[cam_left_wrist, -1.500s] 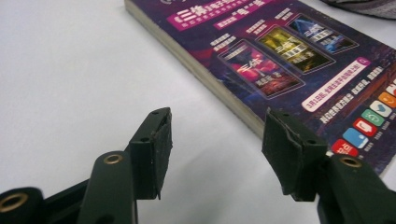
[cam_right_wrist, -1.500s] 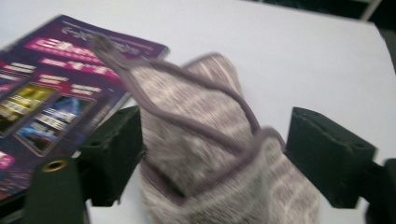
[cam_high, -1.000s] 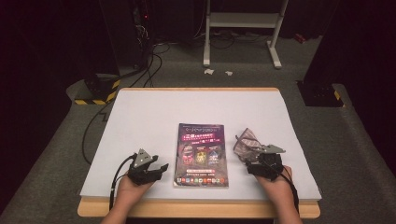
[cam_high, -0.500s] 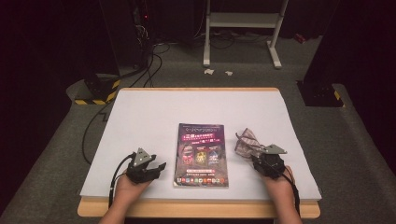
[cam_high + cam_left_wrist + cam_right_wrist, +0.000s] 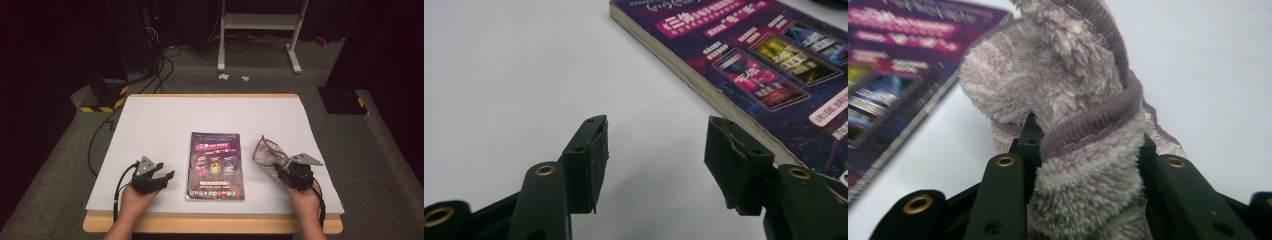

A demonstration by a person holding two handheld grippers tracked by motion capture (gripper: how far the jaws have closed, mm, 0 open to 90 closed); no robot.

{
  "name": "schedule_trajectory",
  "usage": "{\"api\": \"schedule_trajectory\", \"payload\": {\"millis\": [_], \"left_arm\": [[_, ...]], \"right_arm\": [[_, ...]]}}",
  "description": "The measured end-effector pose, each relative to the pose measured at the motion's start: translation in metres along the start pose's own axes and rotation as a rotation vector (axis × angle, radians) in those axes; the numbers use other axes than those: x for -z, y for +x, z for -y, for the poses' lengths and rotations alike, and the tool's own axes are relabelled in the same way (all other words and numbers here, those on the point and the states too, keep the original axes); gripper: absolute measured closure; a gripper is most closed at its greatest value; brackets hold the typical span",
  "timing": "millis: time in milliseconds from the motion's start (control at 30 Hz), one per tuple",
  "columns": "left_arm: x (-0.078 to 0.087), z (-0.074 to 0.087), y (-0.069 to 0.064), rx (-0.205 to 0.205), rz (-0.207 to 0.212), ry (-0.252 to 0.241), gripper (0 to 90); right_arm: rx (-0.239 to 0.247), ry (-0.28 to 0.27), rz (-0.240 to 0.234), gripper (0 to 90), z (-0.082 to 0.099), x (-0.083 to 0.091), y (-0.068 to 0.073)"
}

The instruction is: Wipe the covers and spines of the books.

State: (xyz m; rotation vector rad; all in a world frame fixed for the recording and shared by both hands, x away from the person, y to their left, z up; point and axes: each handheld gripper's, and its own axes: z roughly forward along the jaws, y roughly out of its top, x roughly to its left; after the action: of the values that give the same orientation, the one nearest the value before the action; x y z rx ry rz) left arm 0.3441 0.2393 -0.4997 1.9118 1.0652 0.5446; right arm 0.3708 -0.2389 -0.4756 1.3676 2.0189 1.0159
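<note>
The right gripper (image 5: 281, 169) had just been closing, and in the right gripper view its 2 jaws were pressed into a bunched fold of the fuzzy grey-purple cloth (image 5: 1068, 100), with the cloth's ribbed hem curling across them. So the grasp looked made. In the high view the cloth (image 5: 267, 152) sat near the table's right side, just beside the right edge of the book (image 5: 216, 165), its far part apparently lifted a little above the white table (image 5: 210, 112) while its near end was caught in the jaws.

The left gripper (image 5: 166, 176) was idle. Its jaws stood apart with nothing between them, as the left gripper view showed plainly: the 2 black pads (image 5: 596, 155) framed only bare table, with the book (image 5: 744, 60) lying closed, cover up, just off to the right of them. The left hand (image 5: 137, 197) rested low near the table's front edge.

Judging by this, the work was at an early stage: 1 thing, the cloth, had been picked up, and nothing had yet been done with it. Whatever followed, whether carrying the cloth over the book, wiping its cover, or setting it elsewhere, was still to come, and the book itself lay untouched in the middle of the table.
</note>
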Motion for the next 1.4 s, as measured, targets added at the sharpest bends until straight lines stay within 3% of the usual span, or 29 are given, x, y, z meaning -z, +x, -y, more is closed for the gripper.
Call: {"api": "schedule_trajectory", "payload": {"millis": [200, 433, 533, 733, 900, 1000, 1167, 1267, 1400], "left_arm": [[0.004, 0.001, 0.007, 0.011, 0.012, -0.054, 42.3], [0.003, 0.005, 0.014, 0.006, 0.018, -0.082, 41.0], [0.0, 0.007, 0.017, 0.036, 0.029, -0.071, 38.3], [0.002, 0.007, 0.019, 0.04, 0.025, -0.095, 37.6], [0.005, 0.006, 0.022, 0.026, 0.002, -0.107, 37.2], [0.007, 0.007, 0.026, 0.037, -0.016, -0.105, 34.5], [0.005, 0.009, 0.028, 0.054, 0.008, -0.092, 34.8], [0.004, 0.009, 0.025, 0.023, -0.015, -0.086, 34.9], [0.009, 0.008, 0.029, 0.053, -0.023, -0.105, 35.2]], "right_arm": [[0.0, -0.068, -0.049, 63.4, -0.011, 0.017, 0.009], [0.049, -0.115, -0.133, 63.3, -0.022, 0.027, 0.037], [0.068, -0.12, -0.183, 63.2, -0.024, 0.028, 0.052], [0.122, -0.088, -0.271, 63.0, -0.021, 0.019, 0.085], [0.172, -0.018, -0.306, 62.8, -0.012, 0.001, 0.105], [0.2, 0.023, -0.317, 62.5, -0.006, -0.009, 0.114], [0.237, 0.088, -0.333, 61.2, 0.004, -0.023, 0.123], [0.247, 0.087, -0.333, 61.1, 0.005, -0.024, 0.127], [0.258, 0.092, -0.345, 60.9, 0.004, -0.025, 0.136]]}}
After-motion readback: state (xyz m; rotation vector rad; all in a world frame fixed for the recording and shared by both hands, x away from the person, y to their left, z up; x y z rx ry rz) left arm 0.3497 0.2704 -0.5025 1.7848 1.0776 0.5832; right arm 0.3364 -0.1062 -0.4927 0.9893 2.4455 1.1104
